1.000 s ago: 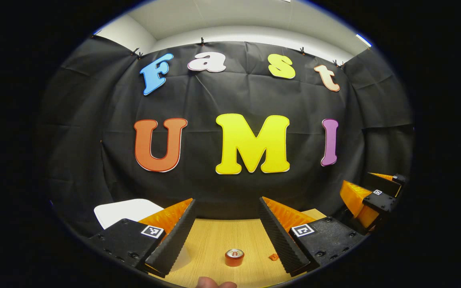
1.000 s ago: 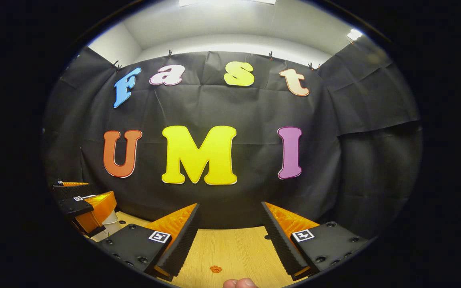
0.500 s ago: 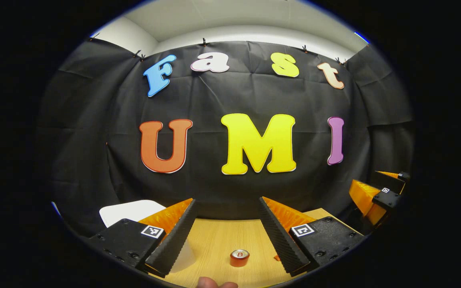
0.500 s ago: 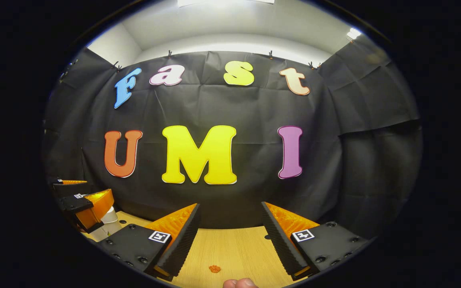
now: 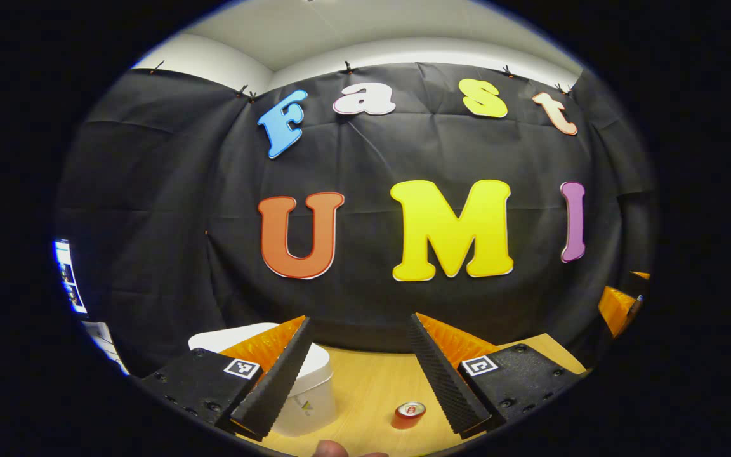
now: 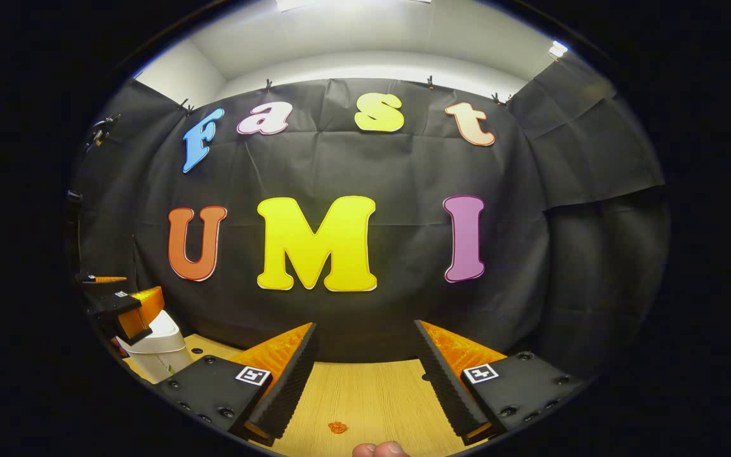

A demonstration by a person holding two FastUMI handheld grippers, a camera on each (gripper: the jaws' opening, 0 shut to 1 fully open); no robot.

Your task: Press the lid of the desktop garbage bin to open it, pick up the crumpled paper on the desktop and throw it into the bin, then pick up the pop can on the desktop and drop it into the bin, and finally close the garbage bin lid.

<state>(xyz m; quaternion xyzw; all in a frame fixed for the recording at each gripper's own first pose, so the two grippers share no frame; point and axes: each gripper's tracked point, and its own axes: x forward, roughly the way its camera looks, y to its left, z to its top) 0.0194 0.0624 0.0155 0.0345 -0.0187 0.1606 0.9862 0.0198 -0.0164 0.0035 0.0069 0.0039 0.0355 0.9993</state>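
A white desktop bin [image 5: 307, 392] with its lid down stands at the lower left of the left gripper view, partly behind my left gripper's near finger. My left gripper [image 5: 359, 322] is open with nothing between its fingers. A red pop can [image 5: 408, 415] stands upright on the wooden table [image 5: 365, 377], close to the other finger. In the right gripper view my right gripper [image 6: 364, 327] is open and holds nothing. A small orange crumpled paper [image 6: 337, 427] lies on the table below it. Far left there, the left gripper [image 6: 121, 298] hovers by the top of the bin [image 6: 157, 355].
Black cloth walls close off the back and sides of the table. A thumb [image 5: 339, 449] shows at the bottom edge, and another thumb [image 6: 381, 449] in the right gripper view. The right gripper [image 5: 620, 301] shows at the far right edge. A monitor [image 5: 67, 276] glows at far left.
My left gripper has swung left toward the bin, which now shows larger and closer, and the can has slid right in its view. The right gripper has barely moved.
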